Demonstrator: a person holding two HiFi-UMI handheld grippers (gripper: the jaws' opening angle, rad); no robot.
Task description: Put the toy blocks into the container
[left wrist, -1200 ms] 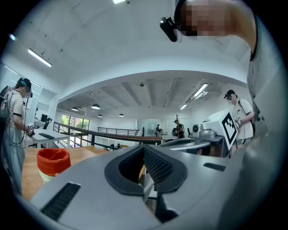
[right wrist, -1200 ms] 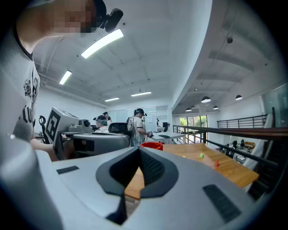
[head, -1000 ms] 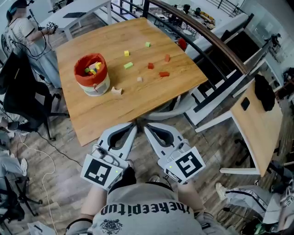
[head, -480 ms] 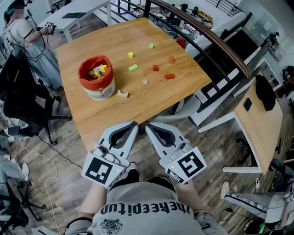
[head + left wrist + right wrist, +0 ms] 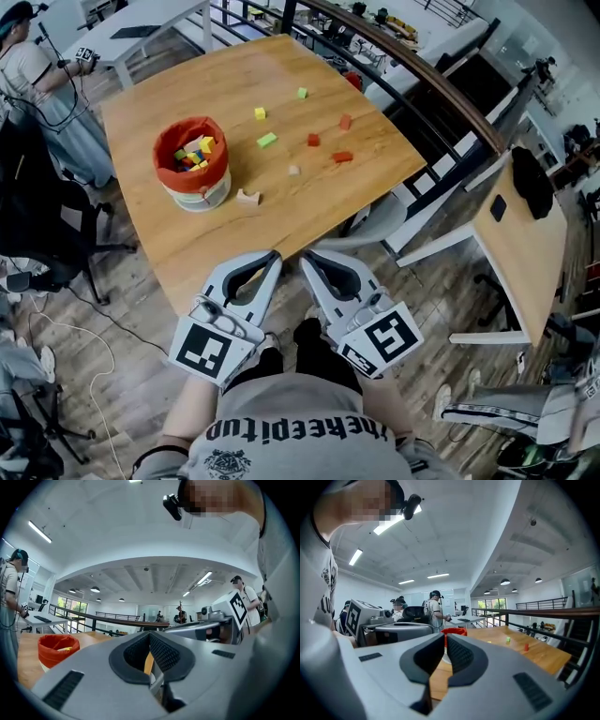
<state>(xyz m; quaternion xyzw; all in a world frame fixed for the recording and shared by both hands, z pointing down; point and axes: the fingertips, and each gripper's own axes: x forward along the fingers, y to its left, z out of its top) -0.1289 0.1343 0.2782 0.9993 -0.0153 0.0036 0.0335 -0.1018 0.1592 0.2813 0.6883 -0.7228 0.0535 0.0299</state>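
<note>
The container (image 5: 199, 197), a white tub with an orange-red liner, stands left of centre on the wooden table (image 5: 309, 211) and holds mixed coloured blocks. Loose toy blocks lie to its right, among them a yellow block (image 5: 260, 113), a green block (image 5: 267, 140), a red block (image 5: 342, 157) and what looks like a wooden arch (image 5: 247, 197). The left gripper (image 5: 272, 255) and right gripper (image 5: 306, 256) are closed and empty at the table's near edge.

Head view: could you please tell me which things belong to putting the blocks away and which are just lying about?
Job: orange container; yellow block; green block; small green cube; red cube; flat red block; far red block; pale block; arch block; left gripper; right gripper, both shut, empty.

Lying about: side table; dark bundle; black chair.
</note>
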